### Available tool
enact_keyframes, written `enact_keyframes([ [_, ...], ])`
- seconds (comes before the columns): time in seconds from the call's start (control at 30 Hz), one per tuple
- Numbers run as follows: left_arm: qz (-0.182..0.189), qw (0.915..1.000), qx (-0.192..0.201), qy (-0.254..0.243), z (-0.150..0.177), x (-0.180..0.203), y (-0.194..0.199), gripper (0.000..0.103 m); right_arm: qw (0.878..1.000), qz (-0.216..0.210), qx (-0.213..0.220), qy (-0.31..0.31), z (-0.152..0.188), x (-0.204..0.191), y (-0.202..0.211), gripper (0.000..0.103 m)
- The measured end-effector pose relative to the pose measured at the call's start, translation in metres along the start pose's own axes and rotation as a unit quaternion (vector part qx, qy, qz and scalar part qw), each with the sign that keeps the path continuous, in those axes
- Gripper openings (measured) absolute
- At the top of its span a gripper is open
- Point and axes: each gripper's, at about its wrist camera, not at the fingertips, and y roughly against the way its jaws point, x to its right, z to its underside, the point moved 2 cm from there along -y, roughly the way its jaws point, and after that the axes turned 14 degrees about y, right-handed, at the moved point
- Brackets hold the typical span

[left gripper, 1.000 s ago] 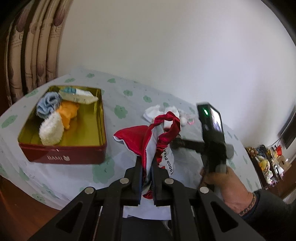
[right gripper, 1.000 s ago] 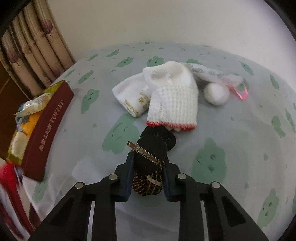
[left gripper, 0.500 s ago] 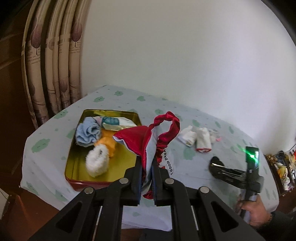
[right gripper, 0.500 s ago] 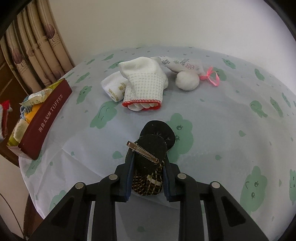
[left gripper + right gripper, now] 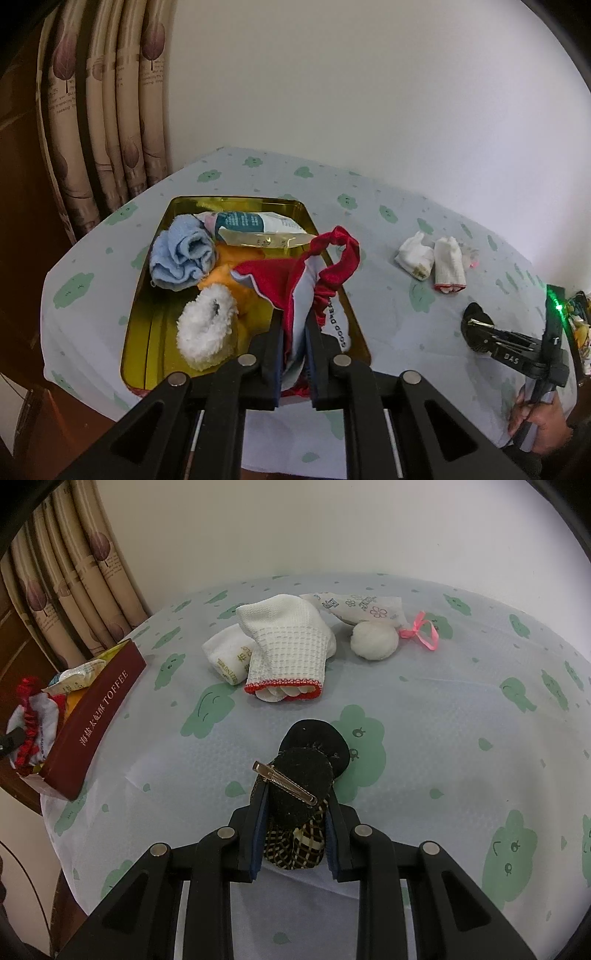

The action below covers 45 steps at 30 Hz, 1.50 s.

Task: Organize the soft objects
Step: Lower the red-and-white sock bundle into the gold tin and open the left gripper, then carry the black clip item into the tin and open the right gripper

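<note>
Two white socks (image 5: 273, 653) lie beyond the black hair clip (image 5: 299, 790).

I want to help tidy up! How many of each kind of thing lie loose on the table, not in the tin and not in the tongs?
Knit glove: 1
Small white cloth: 1
White puff ball: 1
Flower-print sachet: 1
Total: 4

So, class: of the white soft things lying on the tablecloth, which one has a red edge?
The knitted glove: its cuff ends in a red band. The folded sock beside it has only gold print, and the round puff is plain white.
</note>
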Motion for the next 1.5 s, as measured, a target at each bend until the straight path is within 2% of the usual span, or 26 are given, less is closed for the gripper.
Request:
enact_keyframes([
  [0.2, -0.007, 0.9999, -0.007, -0.005, 0.000, -0.001, -0.014, 0.014, 1.000, 0.002, 0.000, 0.002, 0.000, -0.002, 0.000, 0.025],
  [0.3, -0.022, 0.9997, -0.009, -0.004, 0.000, -0.002, -0.017, 0.037, 1.000, 0.001, 0.000, 0.001, -0.001, -0.001, 0.000, 0.025],
  [0.37, -0.030, 0.9995, 0.004, -0.005, -0.001, -0.001, -0.012, 0.056, 1.000, 0.000, 0.000, 0.001, -0.001, -0.001, 0.000, 0.025],
  [0.47, -0.049, 0.9981, 0.032, -0.016, -0.003, 0.004, 0.002, 0.057, 1.000, 0.000, 0.001, 0.001, -0.001, -0.001, 0.000, 0.025],
  [0.53, -0.046, 0.9983, 0.033, -0.013, -0.003, 0.007, 0.011, 0.057, 1.000, -0.002, 0.001, -0.001, -0.001, 0.000, 0.000, 0.025],
  [0.67, -0.040, 0.9987, 0.000, 0.032, 0.011, 0.010, 0.028, 0.058, 1.000, -0.011, 0.005, -0.009, 0.000, 0.002, 0.000, 0.025],
  [0.73, -0.020, 0.9981, -0.008, 0.058, 0.025, 0.012, 0.037, 0.058, 1.000, -0.018, 0.007, -0.015, 0.000, 0.004, 0.001, 0.025],
  [0.83, -0.024, 0.9974, 0.020, 0.065, 0.045, 0.018, 0.053, 0.058, 0.999, -0.025, 0.005, -0.019, 0.000, 0.005, 0.002, 0.025],
  [1.0, -0.055, 0.9955, 0.075, 0.017, 0.061, 0.035, 0.068, 0.059, 0.999, -0.040, -0.001, -0.030, 0.002, 0.003, 0.010, 0.025],
  [1.07, -0.066, 0.9949, 0.075, 0.010, 0.059, 0.034, 0.066, 0.059, 0.999, -0.043, 0.002, -0.028, 0.000, -0.001, 0.016, 0.025],
  [1.2, -0.055, 0.9953, 0.066, 0.045, 0.058, 0.020, 0.060, 0.059, 0.997, -0.080, 0.015, -0.016, -0.024, -0.021, 0.030, 0.025],
  [1.37, -0.064, 0.9944, 0.056, 0.063, 0.060, 0.010, 0.056, 0.059, 0.988, -0.148, 0.032, 0.038, -0.098, -0.077, 0.030, 0.025],
  [1.43, -0.068, 0.9937, 0.062, 0.063, 0.059, 0.009, 0.058, 0.059, 0.984, -0.159, 0.029, 0.072, -0.125, -0.105, 0.023, 0.025],
  [1.5, -0.065, 0.9939, 0.063, 0.063, 0.059, 0.009, 0.058, 0.059, 0.982, -0.145, 0.027, 0.117, -0.152, -0.135, 0.010, 0.025],
])
